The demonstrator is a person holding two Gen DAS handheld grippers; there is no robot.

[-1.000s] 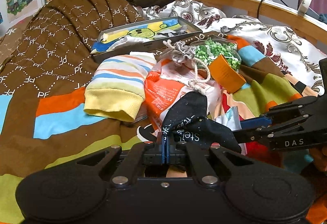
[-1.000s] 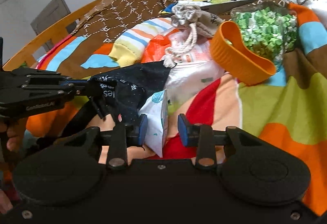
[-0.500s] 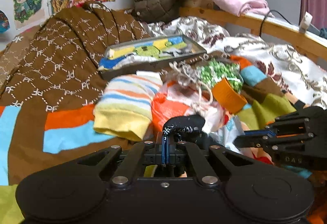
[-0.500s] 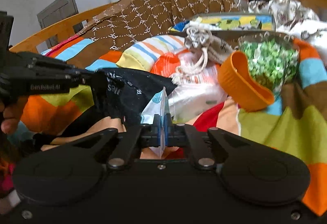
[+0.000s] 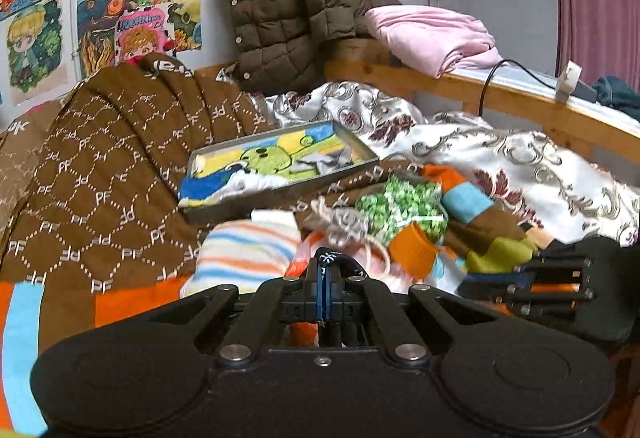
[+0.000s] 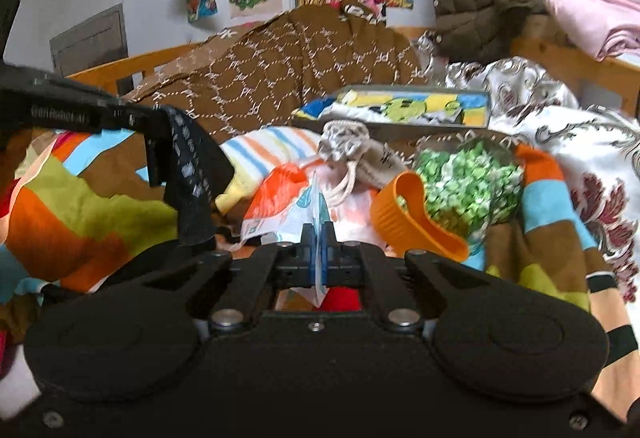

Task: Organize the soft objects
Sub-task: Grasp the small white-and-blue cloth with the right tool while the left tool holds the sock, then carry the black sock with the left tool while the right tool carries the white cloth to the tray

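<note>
My left gripper (image 5: 326,268) is shut on a black sock (image 5: 330,258) with white print. In the right wrist view that sock (image 6: 194,178) hangs clear of the bed from the left gripper (image 6: 154,136). My right gripper (image 6: 318,238) is shut on a small white-and-blue soft packet (image 6: 316,206), held edge-on between the pads. It also shows from the side at the right of the left wrist view (image 5: 476,278). A striped knit piece (image 5: 244,254), a grey drawstring pouch (image 5: 340,224) and an orange-white plastic bag (image 6: 280,190) lie heaped just ahead.
A grey tray (image 5: 362,152) with a cartoon towel sits behind the heap. A clear bag of green pieces (image 6: 464,182) and an orange cup (image 6: 416,222) lie at right. Brown and striped blankets cover the bed; a wooden rail (image 5: 520,106) runs along the right.
The right gripper closed on the packet. Both grippers rose, and the black sock came up off the heap with the left one and now hangs free.
</note>
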